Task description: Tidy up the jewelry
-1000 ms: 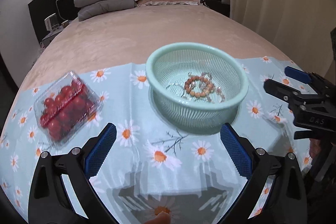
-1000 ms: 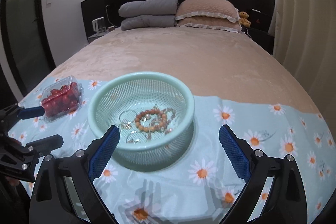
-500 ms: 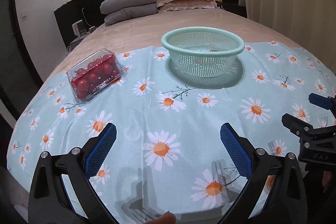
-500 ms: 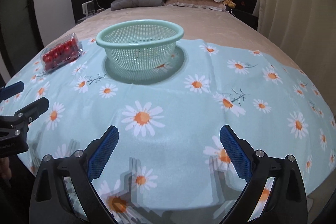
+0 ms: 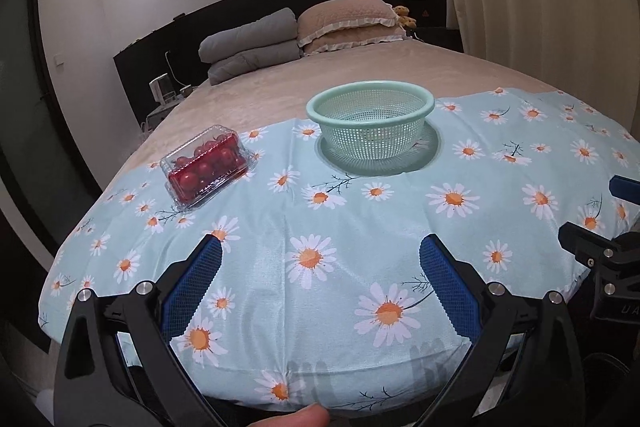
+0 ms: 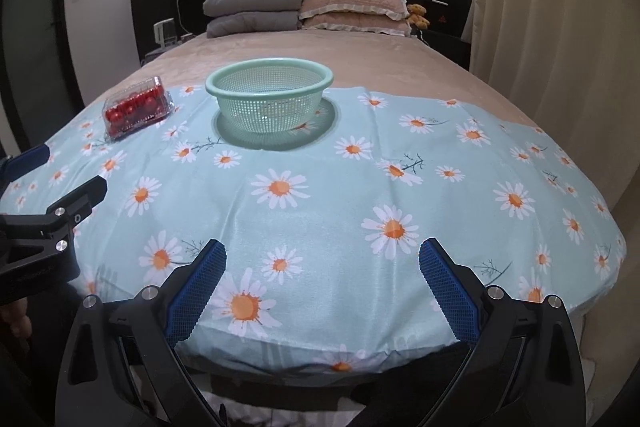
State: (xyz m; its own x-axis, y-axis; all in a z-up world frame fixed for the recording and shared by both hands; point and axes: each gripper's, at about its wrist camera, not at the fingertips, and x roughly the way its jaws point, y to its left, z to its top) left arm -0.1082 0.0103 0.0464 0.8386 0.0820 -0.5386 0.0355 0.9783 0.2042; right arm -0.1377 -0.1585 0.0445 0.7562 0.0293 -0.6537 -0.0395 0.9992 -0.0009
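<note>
A mint-green mesh basket point(image 5: 370, 125) stands on the daisy-print cloth point(image 5: 280, 227) on the bed; it also shows in the right wrist view point(image 6: 269, 97). Its contents are hidden behind its rim from this low angle. My left gripper point(image 5: 320, 263) is open and empty, low over the cloth's near edge, far from the basket. My right gripper point(image 6: 322, 265) is open and empty too, beside the left one. The right gripper also shows at the right edge of the left wrist view point(image 5: 592, 223). The left gripper shows at the left edge of the right wrist view point(image 6: 64, 183).
A clear plastic box of cherry tomatoes point(image 5: 206, 163) lies left of the basket, also in the right wrist view point(image 6: 136, 109). Pillows point(image 6: 352, 5) and a folded grey blanket point(image 6: 252, 7) lie at the headboard. Curtains point(image 6: 560, 27) hang on the right. The cloth's front edge drops off just below the grippers.
Both grippers have pulled back and down from right over the basket to the cloth's near edge. The beaded jewelry seen inside the basket earlier is now hidden by the rim.
</note>
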